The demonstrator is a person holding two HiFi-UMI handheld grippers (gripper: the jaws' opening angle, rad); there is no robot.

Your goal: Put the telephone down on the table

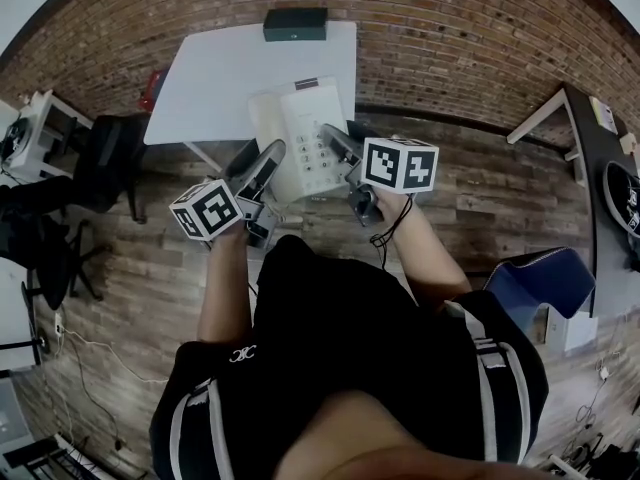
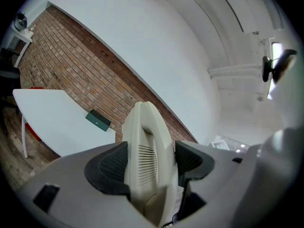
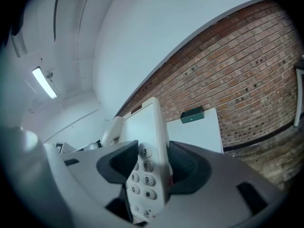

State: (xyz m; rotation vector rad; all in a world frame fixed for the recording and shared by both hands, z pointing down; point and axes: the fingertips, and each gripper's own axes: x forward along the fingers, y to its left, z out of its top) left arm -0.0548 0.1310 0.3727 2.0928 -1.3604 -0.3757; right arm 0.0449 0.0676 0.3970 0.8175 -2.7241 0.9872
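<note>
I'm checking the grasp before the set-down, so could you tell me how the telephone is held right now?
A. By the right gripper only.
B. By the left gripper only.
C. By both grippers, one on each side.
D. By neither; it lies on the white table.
C: the left gripper has its jaws closed on the handset side of the telephone, and the right gripper clamps the keypad edge, short of the white table.

**Readable marks: telephone keys only**

Right gripper view: telephone (image 3: 142, 122) keypad (image 3: 142, 177) shows 3, 6, 9, # down one column, with 8 and 0 beside them. The pale mark on the dark green box (image 3: 192, 114) is too small to read.
</note>
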